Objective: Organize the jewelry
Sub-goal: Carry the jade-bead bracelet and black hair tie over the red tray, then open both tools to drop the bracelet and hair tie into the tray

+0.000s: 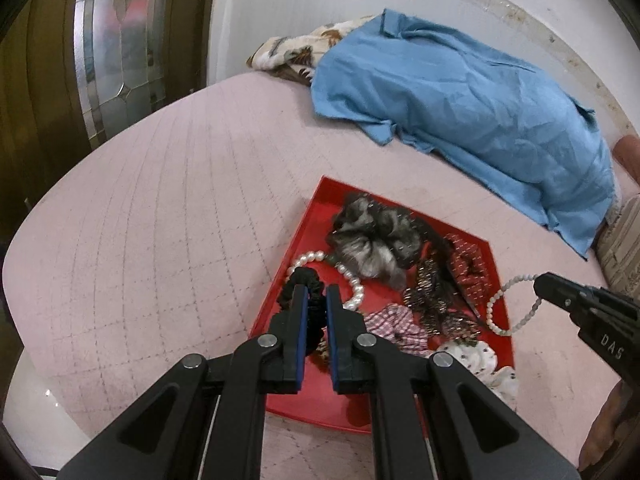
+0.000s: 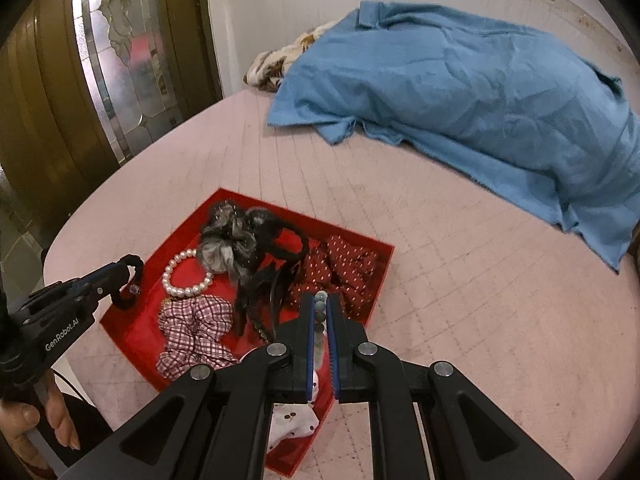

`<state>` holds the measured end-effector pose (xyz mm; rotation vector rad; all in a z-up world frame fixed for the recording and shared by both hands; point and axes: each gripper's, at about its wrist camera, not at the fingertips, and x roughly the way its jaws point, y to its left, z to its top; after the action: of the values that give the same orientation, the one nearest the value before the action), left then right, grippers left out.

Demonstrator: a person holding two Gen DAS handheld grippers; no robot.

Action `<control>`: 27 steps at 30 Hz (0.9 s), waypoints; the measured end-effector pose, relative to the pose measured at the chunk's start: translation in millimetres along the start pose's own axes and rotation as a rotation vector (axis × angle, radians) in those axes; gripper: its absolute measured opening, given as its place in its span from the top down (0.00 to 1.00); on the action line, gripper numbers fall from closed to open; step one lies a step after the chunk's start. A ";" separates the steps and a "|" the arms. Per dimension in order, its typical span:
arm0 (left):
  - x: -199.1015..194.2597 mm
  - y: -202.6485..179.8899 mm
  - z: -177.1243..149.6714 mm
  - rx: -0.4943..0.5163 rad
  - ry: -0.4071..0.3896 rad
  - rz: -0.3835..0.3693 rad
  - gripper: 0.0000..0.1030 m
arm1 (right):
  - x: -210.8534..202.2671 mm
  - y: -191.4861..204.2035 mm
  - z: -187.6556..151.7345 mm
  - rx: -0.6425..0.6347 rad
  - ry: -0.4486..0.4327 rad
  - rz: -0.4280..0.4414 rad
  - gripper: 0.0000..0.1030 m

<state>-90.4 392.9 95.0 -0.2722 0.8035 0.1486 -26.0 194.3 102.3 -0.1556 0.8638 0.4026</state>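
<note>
We see a red tray (image 2: 382, 276) on the pink quilted bed (image 2: 460, 280), holding a grey scrunchie (image 2: 224, 244), a pearl bracelet (image 2: 182, 282), a checked scrunchie (image 2: 192, 332), a red dotted scrunchie (image 2: 344, 268) and a dark hair claw (image 2: 276, 280). Our left gripper (image 1: 315, 293) pinches a black scrunchie (image 1: 298, 280) above the tray's near-left corner; our right gripper (image 2: 320, 300) is clamped on a pale bead bracelet (image 1: 500, 308) over the tray's right rim. Open bedding lies left and right of the tray; a blue cloth (image 2: 460, 92) lies well beyond it. A white spotted scrunchie (image 2: 290, 420) is half hidden under our right tongs.
</note>
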 end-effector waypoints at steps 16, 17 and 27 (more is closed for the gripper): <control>24.1 4.7 -8.5 -0.013 0.087 0.074 0.90 | 52.8 -7.4 -19.7 0.028 0.118 0.009 0.93; 24.5 4.2 -8.8 -0.009 0.089 0.073 0.87 | 55.3 -7.9 -20.0 0.032 0.123 0.012 0.93; 24.2 1.0 -10.3 -0.002 0.078 0.046 0.59 | 62.5 -12.4 -23.5 0.056 0.133 0.027 0.93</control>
<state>-81.1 391.5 70.4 -0.2630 0.8868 0.1826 -1.4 193.6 39.0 -0.1198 1.0086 0.3963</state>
